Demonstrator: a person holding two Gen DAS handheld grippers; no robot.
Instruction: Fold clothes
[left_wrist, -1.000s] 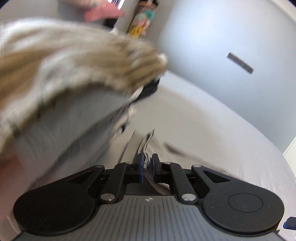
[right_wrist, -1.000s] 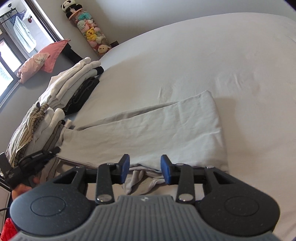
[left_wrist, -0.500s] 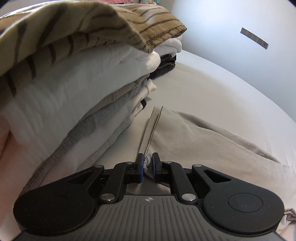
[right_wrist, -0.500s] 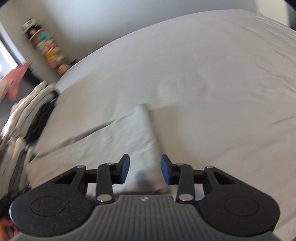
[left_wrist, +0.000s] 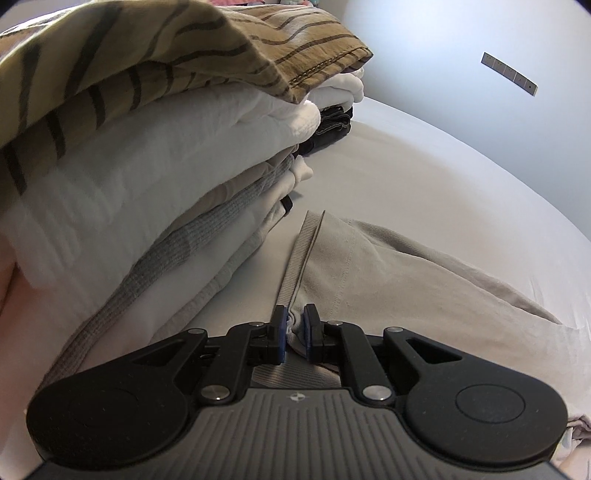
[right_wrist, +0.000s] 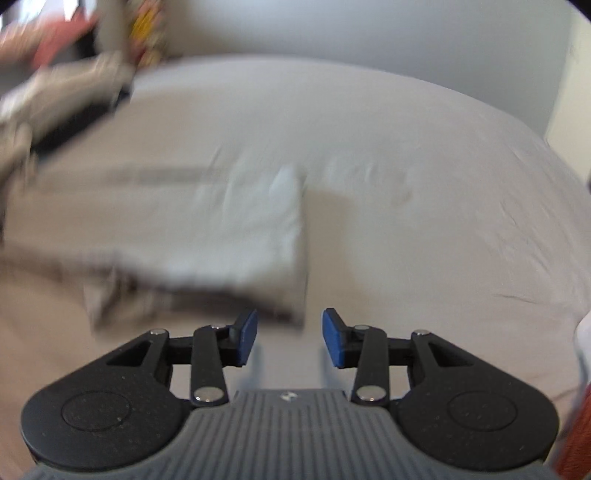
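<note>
Right gripper (right_wrist: 289, 338) lowered, probably short of trousers (right_wrist: 207, 229)

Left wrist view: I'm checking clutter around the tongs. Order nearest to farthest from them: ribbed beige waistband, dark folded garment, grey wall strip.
1. Ribbed beige waistband, pinched in the left tongs.
2. Dark folded garment, beyond, low in the stack.
3. Grey wall strip, upper right.

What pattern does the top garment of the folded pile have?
Tan with dark brown stripes; the top garment shows best in the left wrist view.

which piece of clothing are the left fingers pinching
The beige garment lying flat on the bed, gripped at its ribbed band; the striped and white ones sit untouched in the pile.
</note>
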